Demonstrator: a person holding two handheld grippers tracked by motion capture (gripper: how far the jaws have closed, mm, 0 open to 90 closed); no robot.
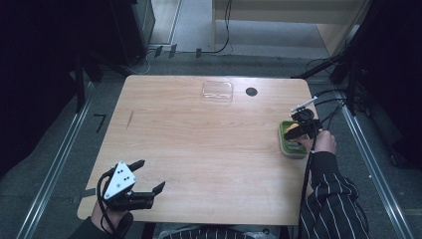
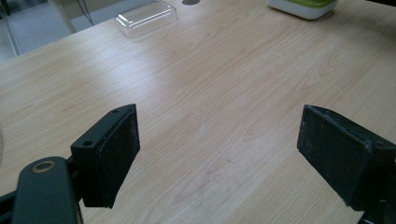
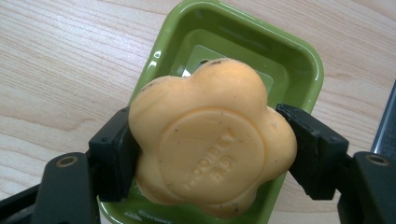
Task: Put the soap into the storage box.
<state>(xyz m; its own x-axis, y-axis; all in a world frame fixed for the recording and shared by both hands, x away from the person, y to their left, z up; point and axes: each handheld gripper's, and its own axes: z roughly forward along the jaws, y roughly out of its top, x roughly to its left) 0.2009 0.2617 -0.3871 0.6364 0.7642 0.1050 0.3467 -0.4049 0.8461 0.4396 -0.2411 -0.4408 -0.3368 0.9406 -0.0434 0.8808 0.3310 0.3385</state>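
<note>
Right gripper (image 3: 212,154) clamped on an orange flower-shaped soap (image 3: 212,140) — stamped face toward its camera, no clear long axis — held over a green dish (image 3: 299,60) at the table's (image 1: 199,149) right edge, left gripper (image 1: 149,177) jaws wide apart, empty, clear lid (image 1: 217,91) far side.

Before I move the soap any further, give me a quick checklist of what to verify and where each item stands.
1. Right gripper has the soap between both jaws: ok, a jaw presses each side.
2. Soap is over the green dish: ok in the right gripper view.
3. Soap is clear of the dish floor: cannot tell, its underside is hidden.
4. Dish has no other thing in it: ok for the part that shows; the rest sits behind the soap.
5. Left gripper is open and holds nothing: ok, it sits near the table's front left corner.
6. Clear lid is out of the way: ok, it lies at the far edge.
</note>
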